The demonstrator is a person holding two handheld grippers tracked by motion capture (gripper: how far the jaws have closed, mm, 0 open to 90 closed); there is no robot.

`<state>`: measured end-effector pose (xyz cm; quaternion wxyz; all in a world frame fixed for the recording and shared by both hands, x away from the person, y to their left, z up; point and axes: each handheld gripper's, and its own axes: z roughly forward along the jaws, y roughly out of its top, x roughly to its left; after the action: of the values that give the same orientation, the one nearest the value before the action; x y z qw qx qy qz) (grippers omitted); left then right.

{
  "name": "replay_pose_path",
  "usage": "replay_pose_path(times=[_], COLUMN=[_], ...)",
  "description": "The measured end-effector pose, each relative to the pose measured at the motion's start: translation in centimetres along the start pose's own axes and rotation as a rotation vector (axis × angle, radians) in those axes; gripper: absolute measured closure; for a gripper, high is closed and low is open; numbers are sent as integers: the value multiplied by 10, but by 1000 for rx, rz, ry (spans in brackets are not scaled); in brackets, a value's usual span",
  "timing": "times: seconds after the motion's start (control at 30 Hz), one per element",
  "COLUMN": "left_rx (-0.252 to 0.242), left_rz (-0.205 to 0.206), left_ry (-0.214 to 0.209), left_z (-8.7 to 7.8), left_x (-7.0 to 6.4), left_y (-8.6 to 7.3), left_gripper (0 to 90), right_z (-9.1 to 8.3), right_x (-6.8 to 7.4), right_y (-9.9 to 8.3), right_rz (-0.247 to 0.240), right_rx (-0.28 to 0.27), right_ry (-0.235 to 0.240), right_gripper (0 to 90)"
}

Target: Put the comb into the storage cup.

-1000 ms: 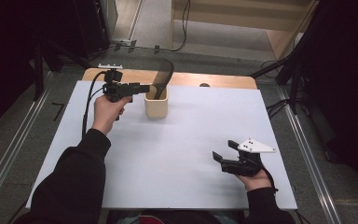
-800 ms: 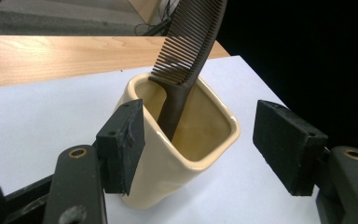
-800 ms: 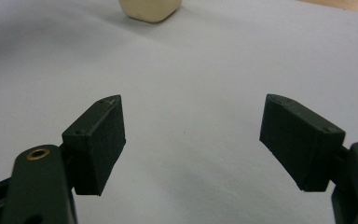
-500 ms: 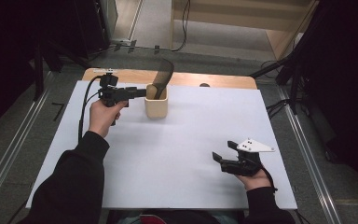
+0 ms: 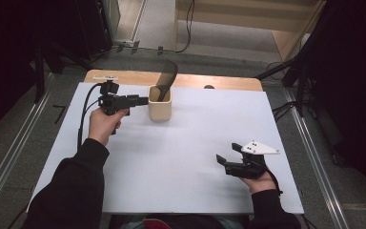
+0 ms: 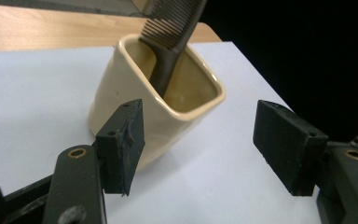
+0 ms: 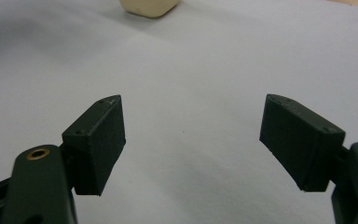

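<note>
A cream square cup [image 5: 160, 105] [image 6: 156, 105] stands at the back of the white table [image 5: 195, 138], and a dark comb [image 5: 166, 78] [image 6: 170, 35] leans in it, handle down. My left gripper [image 5: 143, 100] [image 6: 200, 144] is open just left of the cup, its jaws short of the cup's near wall with nothing between them. My right gripper [image 5: 225, 160] [image 7: 193, 144] rests open near the front right of the table, over bare white surface. The cup's base [image 7: 149, 7] peeks in at the top of the right gripper view.
A wooden strip [image 5: 171, 78] runs along the table's far edge. Grey floor, cables and dark stands surround the table. The white surface between the cup and my right gripper is bare.
My left gripper has drawn back to the left, away from the cup, and lowered slightly. The right gripper has stayed where it was.
</note>
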<state>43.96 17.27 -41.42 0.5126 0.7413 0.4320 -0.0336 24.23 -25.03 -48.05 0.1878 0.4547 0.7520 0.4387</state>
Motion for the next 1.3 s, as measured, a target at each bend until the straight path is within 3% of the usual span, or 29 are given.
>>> replay_pose_path(times=[0.73, 1.3], left_rx=[62, 81], left_rz=[20, 36], left_ry=[-12, -30], left_z=[-2, -6], left_x=[-10, -21], left_y=[-27, -41], left_gripper=[343, 344], right_z=[-1, 0], right_x=[7, 6], right_y=[4, 5], right_rz=[-16, -14], right_rx=[-6, -4], right_ry=[3, 5], right_gripper=[205, 205])
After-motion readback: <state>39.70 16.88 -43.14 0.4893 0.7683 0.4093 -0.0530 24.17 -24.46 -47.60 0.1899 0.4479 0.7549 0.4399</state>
